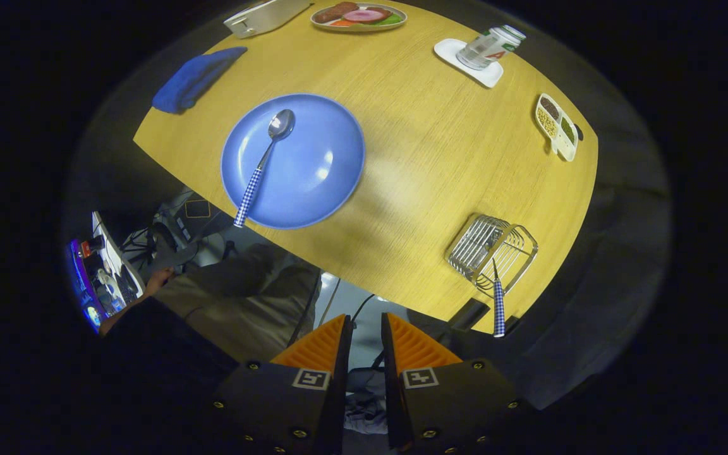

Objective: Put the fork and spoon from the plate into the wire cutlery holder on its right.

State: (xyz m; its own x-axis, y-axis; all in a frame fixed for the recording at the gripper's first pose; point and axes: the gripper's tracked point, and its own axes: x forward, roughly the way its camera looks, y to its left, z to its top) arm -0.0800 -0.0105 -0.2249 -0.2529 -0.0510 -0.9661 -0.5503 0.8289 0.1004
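A metal spoon (267, 153) with a blue-and-white checked handle lies on the round blue plate (316, 174), its handle end hanging over the plate's near rim. To the plate's right stands the wire cutlery holder (487, 248), near the table's edge. The fork (498, 306) leans in it, tines down, its checked handle sticking out toward me. My gripper (366, 319) is held high above the table's near edge, well back from both plate and holder. Its fingers stand a little apart with nothing between them.
On the wooden table (427, 151) beyond the plate lie a folded blue cloth (196, 79), a white box (266, 16), a plate of food (359, 16), a can on a white coaster (489, 45) and a small divided tray (557, 126). A person's legs (244, 297) are below.
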